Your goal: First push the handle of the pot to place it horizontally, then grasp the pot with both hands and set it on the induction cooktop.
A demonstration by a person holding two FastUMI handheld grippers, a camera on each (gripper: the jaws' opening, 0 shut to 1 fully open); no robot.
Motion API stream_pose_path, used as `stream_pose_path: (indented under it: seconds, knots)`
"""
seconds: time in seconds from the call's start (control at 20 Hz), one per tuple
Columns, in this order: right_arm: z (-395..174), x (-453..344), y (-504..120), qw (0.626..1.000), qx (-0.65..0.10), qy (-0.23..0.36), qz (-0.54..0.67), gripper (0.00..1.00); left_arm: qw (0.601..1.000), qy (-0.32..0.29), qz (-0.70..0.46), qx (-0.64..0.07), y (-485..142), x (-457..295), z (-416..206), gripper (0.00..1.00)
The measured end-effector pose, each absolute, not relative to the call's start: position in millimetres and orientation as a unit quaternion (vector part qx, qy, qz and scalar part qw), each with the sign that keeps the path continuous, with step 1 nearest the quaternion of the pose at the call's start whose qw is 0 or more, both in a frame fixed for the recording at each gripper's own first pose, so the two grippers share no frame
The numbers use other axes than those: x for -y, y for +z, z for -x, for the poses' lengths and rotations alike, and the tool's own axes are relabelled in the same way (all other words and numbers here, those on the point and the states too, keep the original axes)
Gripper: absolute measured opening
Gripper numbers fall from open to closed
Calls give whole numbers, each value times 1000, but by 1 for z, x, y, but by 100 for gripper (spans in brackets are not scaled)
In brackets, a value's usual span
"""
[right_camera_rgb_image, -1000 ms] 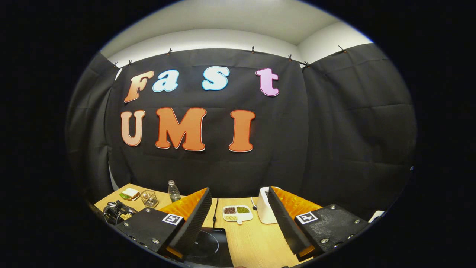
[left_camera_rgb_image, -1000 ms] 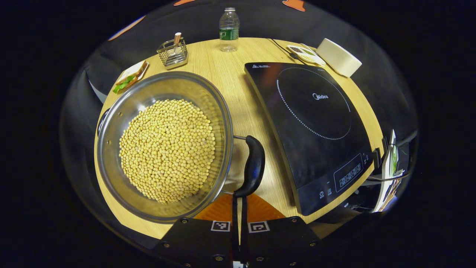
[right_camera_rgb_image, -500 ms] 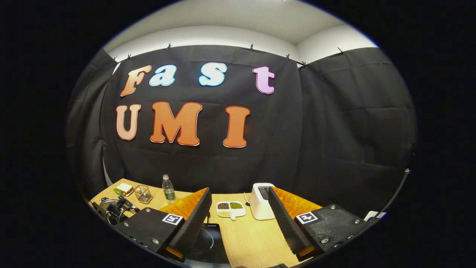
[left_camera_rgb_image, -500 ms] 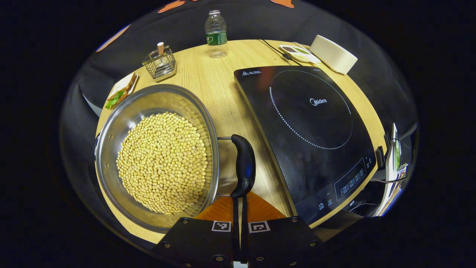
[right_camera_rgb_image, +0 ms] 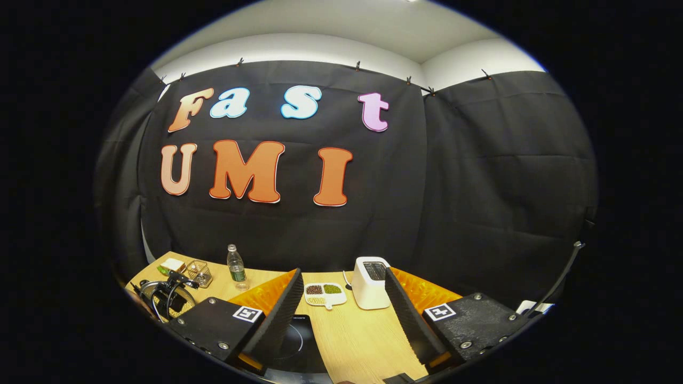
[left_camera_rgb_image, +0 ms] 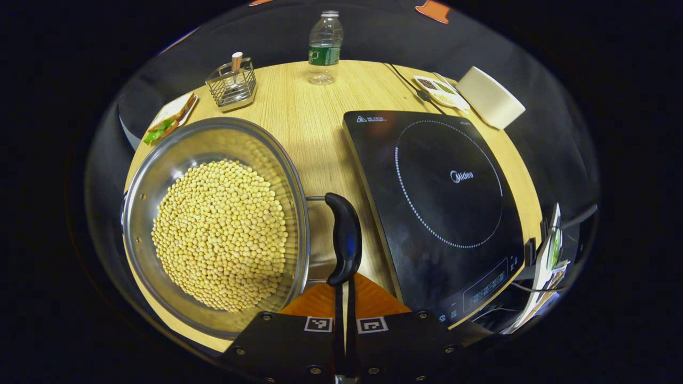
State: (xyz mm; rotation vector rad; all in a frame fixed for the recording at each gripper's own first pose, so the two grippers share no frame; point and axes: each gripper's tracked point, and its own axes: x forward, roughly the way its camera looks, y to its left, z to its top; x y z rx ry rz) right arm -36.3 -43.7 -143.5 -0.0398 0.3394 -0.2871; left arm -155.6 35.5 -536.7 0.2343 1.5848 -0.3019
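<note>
Wooden table (left_camera_rgb_image: 315,133) carries a steel pot (left_camera_rgb_image: 160,176) full of soybeans (left_camera_rgb_image: 219,232); left tool (left_camera_rgb_image: 344,298) closed, touching the pot handle (left_camera_rgb_image: 344,237); right tool (right_camera_rgb_image: 341,314) open.

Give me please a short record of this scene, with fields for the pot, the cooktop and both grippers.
pot: steel pot full of yellow beans, on the wooden table, left of the cooktop
handle: black handle facing the cooktop
cooktop: black induction cooktop, bare
left hand-held gripper: shut, at the handle's near end
right hand-held gripper: open, holding nothing, above the table
</note>
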Motion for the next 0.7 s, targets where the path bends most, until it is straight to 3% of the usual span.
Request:
stream_pose_path:
  seconds: [0.7]
  knots:
    - [20, -15, -170, 973, -209, -97, 30, 95, 700, -151, -106, -690, -552, -20, 128, 2]
